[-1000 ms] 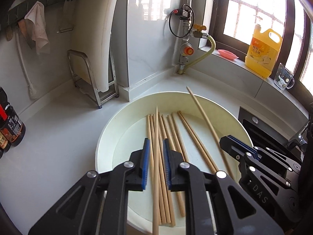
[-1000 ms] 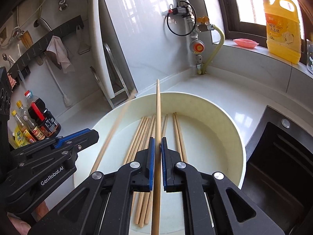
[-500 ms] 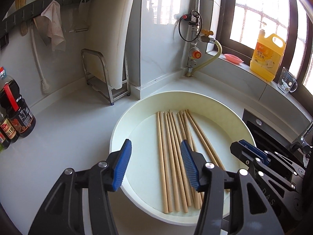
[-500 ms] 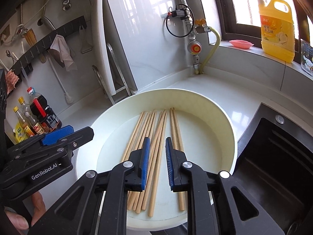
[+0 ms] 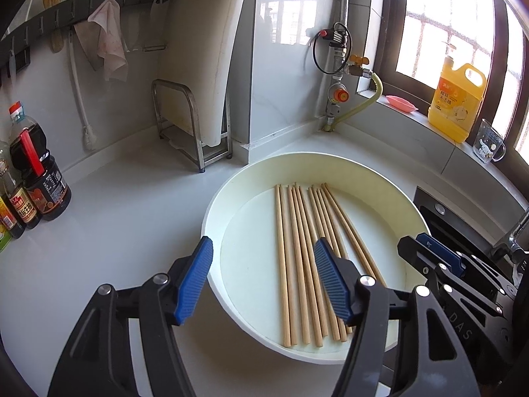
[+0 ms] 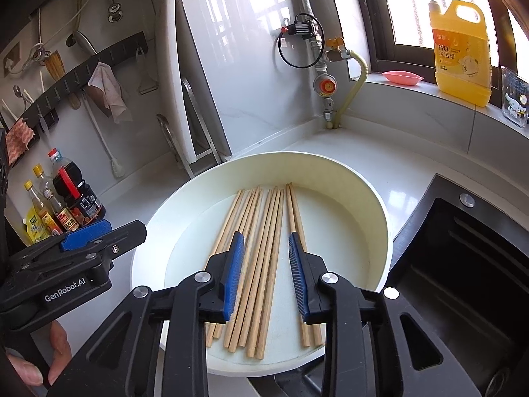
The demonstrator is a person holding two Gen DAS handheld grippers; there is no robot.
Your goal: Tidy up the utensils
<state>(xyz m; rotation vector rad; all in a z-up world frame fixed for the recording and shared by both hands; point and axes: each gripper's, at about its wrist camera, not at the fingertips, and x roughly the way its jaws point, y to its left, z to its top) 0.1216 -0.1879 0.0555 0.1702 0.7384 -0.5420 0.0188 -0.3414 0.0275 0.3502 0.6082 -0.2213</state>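
Observation:
Several wooden chopsticks (image 5: 302, 258) lie side by side in a round white basin (image 5: 297, 160) on the counter; they also show in the right wrist view (image 6: 261, 258), inside the basin (image 6: 370, 198). My left gripper (image 5: 263, 281) is open and empty, raised above the basin's near left rim. My right gripper (image 6: 266, 276) is open and empty, raised above the near ends of the chopsticks. The right gripper shows at the right edge of the left wrist view (image 5: 429, 248), and the left gripper shows at the left of the right wrist view (image 6: 86, 235).
Sauce bottles (image 5: 36, 172) stand at the left on the counter. A white cutting board in a metal rack (image 5: 195, 125) stands at the back wall. A black sink (image 6: 463, 264) lies to the right of the basin. A yellow detergent jug (image 5: 458, 102) stands on the windowsill.
Both grippers let go of a chopstick each, opened wide and drew back and up from the basin. All the chopsticks now lie in the basin.

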